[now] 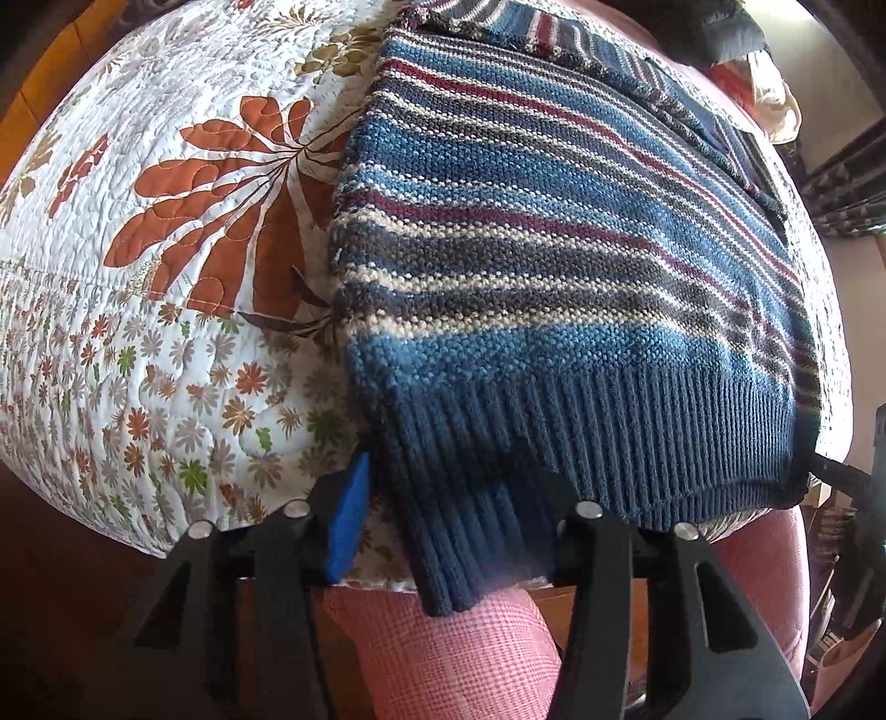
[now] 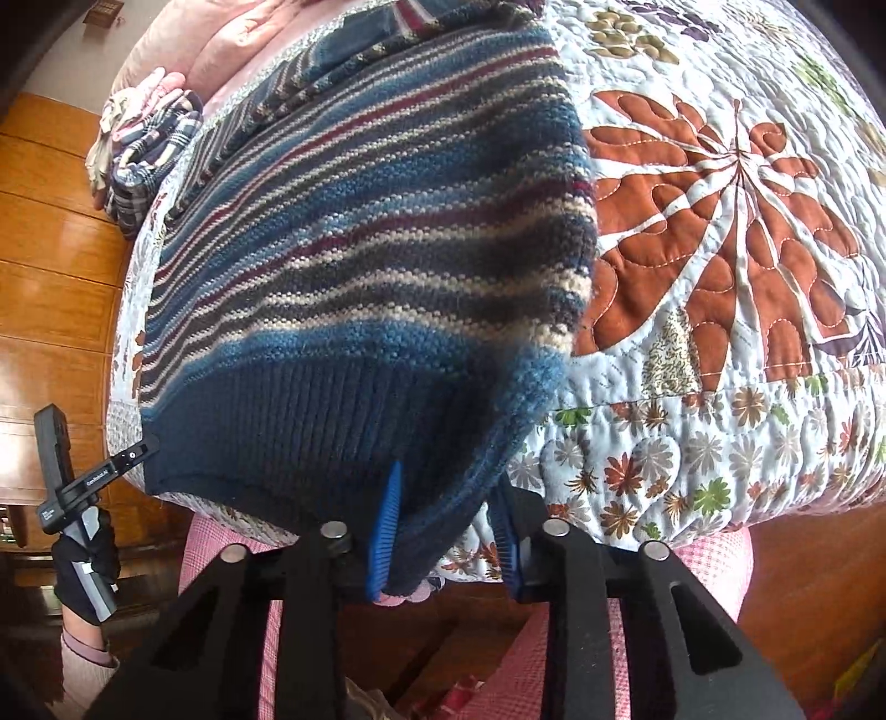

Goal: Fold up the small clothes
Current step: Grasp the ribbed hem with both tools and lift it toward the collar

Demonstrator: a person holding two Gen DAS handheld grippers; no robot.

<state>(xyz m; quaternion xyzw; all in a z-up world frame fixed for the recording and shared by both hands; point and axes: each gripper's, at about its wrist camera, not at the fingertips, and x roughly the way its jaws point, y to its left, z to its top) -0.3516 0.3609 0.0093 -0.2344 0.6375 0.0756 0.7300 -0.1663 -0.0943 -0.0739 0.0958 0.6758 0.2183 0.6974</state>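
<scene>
Striped knit sweater [image 1: 554, 266] hem sits pinched in right gripper [image 2: 443, 531] jaws, between spread left gripper [image 1: 459, 531] jaws

A bed [image 1: 166, 343] covered by a white quilt printed with rust-red leaves and small flowers carries a striped blue knit sweater [image 1: 554, 266], its ribbed hem hanging over the near edge. A plaid garment [image 2: 149, 149] lies bunched at the far side.

A home bedroom is shown: a bed is covered by a floral quilted bedspread [image 1: 166, 232], pink pillows [image 2: 232, 50] are seen at its far edge, other folded clothes [image 2: 149, 149] beside them, and wood-panelled furniture [image 2: 50, 232] alongside.
</scene>
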